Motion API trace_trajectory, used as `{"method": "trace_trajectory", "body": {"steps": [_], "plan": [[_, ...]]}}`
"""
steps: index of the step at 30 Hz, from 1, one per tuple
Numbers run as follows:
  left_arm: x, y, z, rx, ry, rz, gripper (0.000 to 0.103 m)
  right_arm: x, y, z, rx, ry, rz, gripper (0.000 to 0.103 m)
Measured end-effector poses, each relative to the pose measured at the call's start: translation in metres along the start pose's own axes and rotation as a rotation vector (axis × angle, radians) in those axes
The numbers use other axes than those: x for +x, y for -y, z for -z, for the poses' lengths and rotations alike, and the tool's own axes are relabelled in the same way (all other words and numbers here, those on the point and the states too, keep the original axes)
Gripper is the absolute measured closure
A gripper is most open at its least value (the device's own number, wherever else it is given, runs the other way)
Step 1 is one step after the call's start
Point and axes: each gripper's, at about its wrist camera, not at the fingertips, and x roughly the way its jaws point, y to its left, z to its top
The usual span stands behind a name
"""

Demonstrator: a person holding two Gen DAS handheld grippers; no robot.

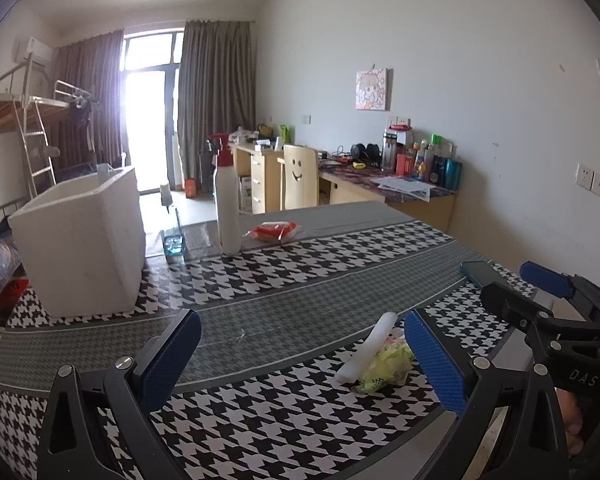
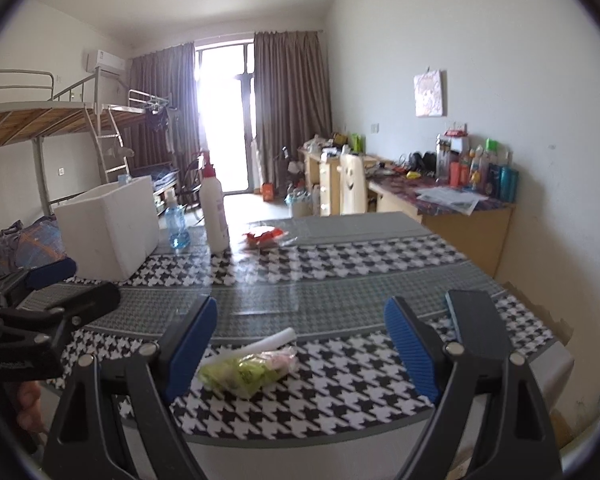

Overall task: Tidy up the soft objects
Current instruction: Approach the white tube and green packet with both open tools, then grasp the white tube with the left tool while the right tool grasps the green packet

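Observation:
A yellow-green soft packet (image 1: 386, 368) (image 2: 246, 372) lies on the houndstooth table near the front edge, with a white foam strip (image 1: 366, 348) (image 2: 266, 344) beside it. A red packet (image 1: 274, 231) (image 2: 265, 237) lies further back. A white foam box (image 1: 84, 240) (image 2: 110, 226) stands open-topped at the left. My left gripper (image 1: 302, 354) is open and empty, with the green packet just inside its right finger. My right gripper (image 2: 300, 344) is open and empty, above the green packet, which lies toward its left finger. Each gripper also shows in the other's view: the right one (image 1: 548, 296), the left one (image 2: 52, 280).
A white spray bottle (image 1: 226, 200) (image 2: 214, 208) with a red top and a clear bottle of blue liquid (image 1: 173, 232) (image 2: 177, 224) stand behind the box. A dark phone (image 1: 486, 274) (image 2: 478, 320) lies at the right. Desks, a chair and a bunk bed stand beyond the table (image 1: 300, 280) (image 2: 360, 264).

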Motion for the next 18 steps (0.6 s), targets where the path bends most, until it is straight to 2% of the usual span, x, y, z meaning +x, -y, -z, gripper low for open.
{"method": "trace_trajectory", "body": {"steps": [10, 18], "plan": [[0.013, -0.002, 0.003, 0.002, -0.031, -0.004, 0.001, 0.01, 0.004, 0.011, 0.002, -0.048, 0.012, 0.014], [0.027, -0.009, 0.008, -0.017, -0.064, 0.0, 0.001, 0.033, 0.003, 0.018, 0.015, -0.133, -0.018, 0.014]]}}
